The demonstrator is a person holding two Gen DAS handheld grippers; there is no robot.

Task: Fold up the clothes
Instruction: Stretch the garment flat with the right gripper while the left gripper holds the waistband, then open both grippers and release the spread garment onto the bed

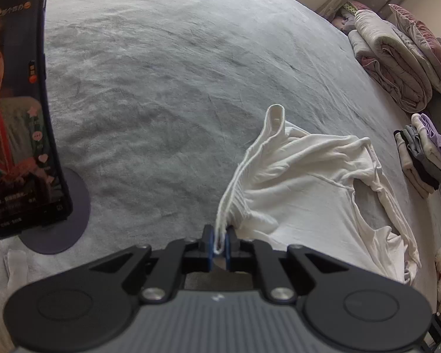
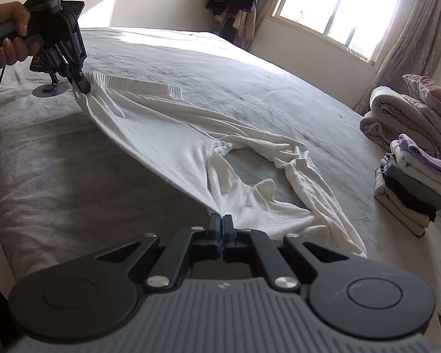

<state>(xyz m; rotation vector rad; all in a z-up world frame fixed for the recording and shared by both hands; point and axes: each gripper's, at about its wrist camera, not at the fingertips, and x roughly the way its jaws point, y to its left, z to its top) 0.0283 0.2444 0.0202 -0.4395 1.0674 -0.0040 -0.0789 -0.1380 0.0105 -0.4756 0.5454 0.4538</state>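
While both of my jaws stand pinched nearly flat on cloth, the white shirt (image 2: 173, 135) hangs stretched between them over the grey bed (image 2: 250, 82), its near edge pulled taut and lifted, the rest sagging onto the cover. My left gripper (image 2: 83, 86) clamps the ribbed hem corner, which bunches into pleats at the pads; my right gripper (image 2: 220, 220) holds a gathered point of thin fabric further along the same edge. I judge this garment light, limp and quite unslippery, a soft knit that will drape wherever it is not held and crease where it piles. One sleeve (image 2: 297, 153) lies twisted in a loop beyond my right jaws, so it will need smoothing before any fold. Corners and seams, such as hem ends and shoulders, seem the best holds, since they spread tension evenly. A stack of folded clothes (image 2: 411, 182) waits near the bed's right side.
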